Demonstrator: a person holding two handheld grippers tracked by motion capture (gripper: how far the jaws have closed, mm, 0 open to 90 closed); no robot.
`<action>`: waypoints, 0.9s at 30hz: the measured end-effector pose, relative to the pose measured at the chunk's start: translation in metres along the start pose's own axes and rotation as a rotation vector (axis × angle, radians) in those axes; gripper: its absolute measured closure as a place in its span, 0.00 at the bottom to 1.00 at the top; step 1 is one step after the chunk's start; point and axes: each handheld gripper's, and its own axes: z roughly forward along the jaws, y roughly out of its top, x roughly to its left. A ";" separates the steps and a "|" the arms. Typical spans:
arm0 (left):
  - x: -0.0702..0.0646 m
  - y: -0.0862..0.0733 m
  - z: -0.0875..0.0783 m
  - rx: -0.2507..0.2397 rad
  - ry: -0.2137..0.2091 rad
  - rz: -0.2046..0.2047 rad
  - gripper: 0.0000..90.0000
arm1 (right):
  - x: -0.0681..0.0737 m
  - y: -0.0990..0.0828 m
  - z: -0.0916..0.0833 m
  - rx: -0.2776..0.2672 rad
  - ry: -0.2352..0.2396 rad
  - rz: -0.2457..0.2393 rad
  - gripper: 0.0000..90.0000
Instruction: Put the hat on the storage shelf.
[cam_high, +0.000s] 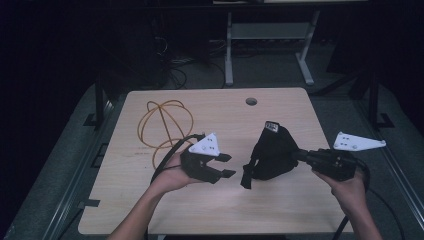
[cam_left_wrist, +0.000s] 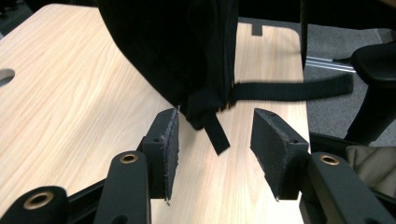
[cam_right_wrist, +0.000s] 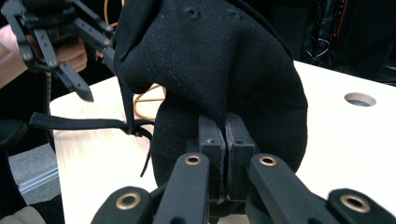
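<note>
here, black cap, white label unreadable

On the table, the cable coil lies left of the cap, a plate right.

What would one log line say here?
right gripper: shut on cap | left gripper: open, by strap | table

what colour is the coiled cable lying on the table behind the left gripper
Yellow-orange; the coiled cable on the table shows best in the high view.
</note>
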 end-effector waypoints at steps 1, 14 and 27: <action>0.000 -0.003 0.000 -0.003 0.001 -0.003 0.57 | 0.000 0.002 0.000 0.002 0.000 0.002 0.98; -0.005 -0.040 -0.003 0.013 0.034 -0.031 0.54 | -0.006 0.033 0.011 0.054 0.026 0.008 0.98; -0.009 -0.067 -0.003 0.040 0.066 -0.037 0.50 | -0.006 0.071 0.028 0.070 0.063 -0.001 0.98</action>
